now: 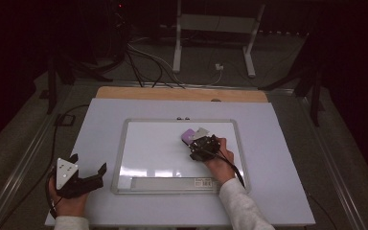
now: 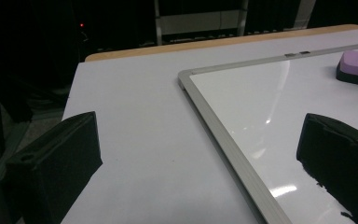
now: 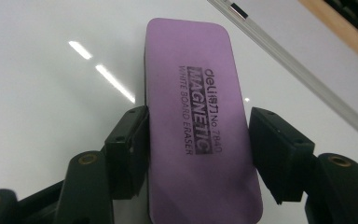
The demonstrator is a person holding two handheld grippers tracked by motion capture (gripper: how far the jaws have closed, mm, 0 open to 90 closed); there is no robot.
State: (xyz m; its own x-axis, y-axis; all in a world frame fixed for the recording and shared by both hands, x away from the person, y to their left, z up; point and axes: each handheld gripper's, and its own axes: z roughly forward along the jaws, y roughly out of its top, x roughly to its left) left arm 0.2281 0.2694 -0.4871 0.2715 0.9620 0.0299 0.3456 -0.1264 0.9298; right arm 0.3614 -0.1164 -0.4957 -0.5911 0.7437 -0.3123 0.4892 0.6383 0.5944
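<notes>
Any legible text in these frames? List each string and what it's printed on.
"deli" with small characters I can't read, then "No.7840": top line on the purple eraser.
"MAGNETIC": eraser, bold middle line.
"WHITE BOARD ERASER": eraser, bottom line.
Barcode-like label on the grey strip along the whiteboard's near edge: too small to read.

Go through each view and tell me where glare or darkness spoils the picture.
High view: the room behind the table is nearly black, and bright glare streaks lie along the near edge of the whiteboard. Left gripper view: a pale sheen runs across the board, dark background. Right gripper view: two sharp glare streaks beside the purple eraser, whose print stays readable; the near end softens.
</notes>
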